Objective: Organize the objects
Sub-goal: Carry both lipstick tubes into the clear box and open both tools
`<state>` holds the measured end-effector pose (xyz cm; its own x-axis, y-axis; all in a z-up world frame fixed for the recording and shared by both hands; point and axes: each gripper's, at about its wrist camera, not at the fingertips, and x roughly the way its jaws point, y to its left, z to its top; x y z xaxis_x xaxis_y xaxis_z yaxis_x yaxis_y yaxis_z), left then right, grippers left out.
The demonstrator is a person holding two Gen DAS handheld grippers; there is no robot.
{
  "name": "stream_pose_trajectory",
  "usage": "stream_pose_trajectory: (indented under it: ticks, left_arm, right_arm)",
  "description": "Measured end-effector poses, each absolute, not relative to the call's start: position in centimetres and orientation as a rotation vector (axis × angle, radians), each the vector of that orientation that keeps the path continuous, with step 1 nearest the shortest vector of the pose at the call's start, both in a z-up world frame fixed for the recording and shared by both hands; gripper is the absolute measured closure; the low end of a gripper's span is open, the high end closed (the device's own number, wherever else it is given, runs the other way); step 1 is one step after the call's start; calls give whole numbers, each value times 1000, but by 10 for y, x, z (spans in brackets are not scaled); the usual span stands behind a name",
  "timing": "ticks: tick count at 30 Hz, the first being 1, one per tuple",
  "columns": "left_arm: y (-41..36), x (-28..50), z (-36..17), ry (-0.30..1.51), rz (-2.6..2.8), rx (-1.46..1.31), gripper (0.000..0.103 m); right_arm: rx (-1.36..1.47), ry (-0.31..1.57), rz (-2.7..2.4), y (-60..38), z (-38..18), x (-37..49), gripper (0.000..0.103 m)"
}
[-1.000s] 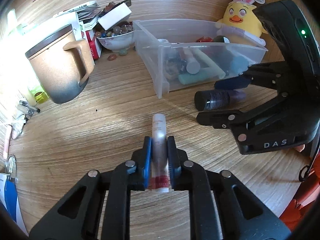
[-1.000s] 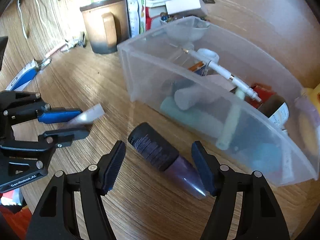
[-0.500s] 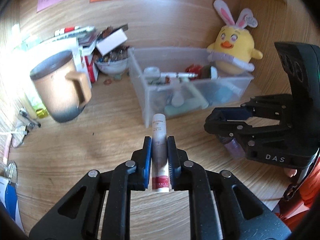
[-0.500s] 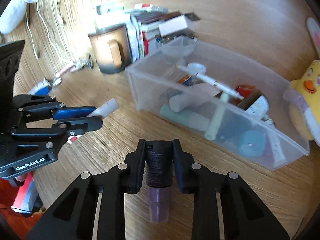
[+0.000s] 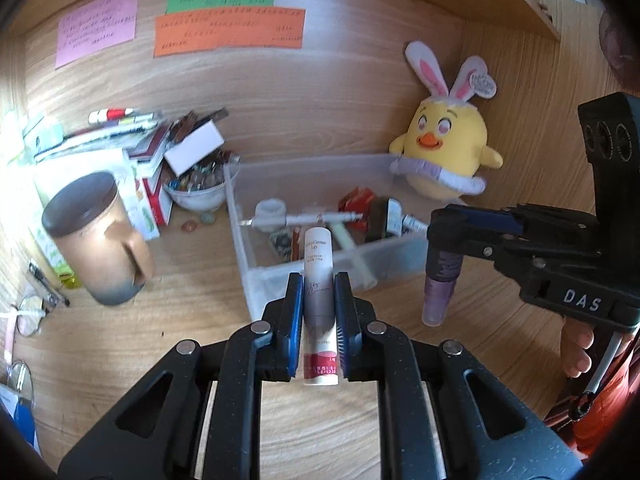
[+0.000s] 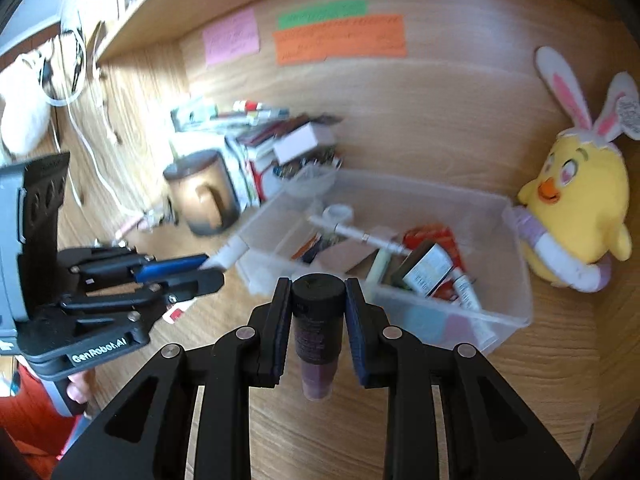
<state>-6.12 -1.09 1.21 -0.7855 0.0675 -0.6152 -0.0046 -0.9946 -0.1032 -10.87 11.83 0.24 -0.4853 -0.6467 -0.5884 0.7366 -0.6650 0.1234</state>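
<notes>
My left gripper (image 5: 319,282) is shut on a white lip balm tube (image 5: 317,264) with a red base, held above the desk before the clear plastic bin (image 5: 256,276). My right gripper (image 6: 317,290) is shut on a dark purple bottle (image 6: 317,328) with a black cap, lifted off the desk. The bottle (image 5: 442,276) also shows in the left wrist view, at the right, hanging beside the bin's near right corner. The bin (image 6: 516,280) holds several tubes, a pen and small packets. The left gripper (image 6: 192,270) shows at the left in the right wrist view.
A brown mug (image 5: 96,240) stands left of the bin. A stack of books and boxes (image 5: 160,148) and a bowl of beads (image 5: 196,188) sit behind it. A yellow chick plush (image 5: 444,148) leans by the bin's far right. Sticky notes (image 5: 228,28) hang on the wall.
Both grippers have risen with their loads. The right gripper closed on the purple bottle that lay on the desk and lifted it upright. The left still holds the lip balm.
</notes>
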Motion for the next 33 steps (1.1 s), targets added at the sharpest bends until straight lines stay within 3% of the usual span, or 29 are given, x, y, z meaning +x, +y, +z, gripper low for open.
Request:
stream_pose_trajectory:
  ticks: [19,33]
  left_arm:
    - [-22,-122,28,-216,2919,-1023,89]
    - [-30,-160,0,-233,2906,-1136,89]
  right_arm:
    - [743,1,-2273,118,29,-168,80]
    - [850,80,-2287,90,-5,-192,80]
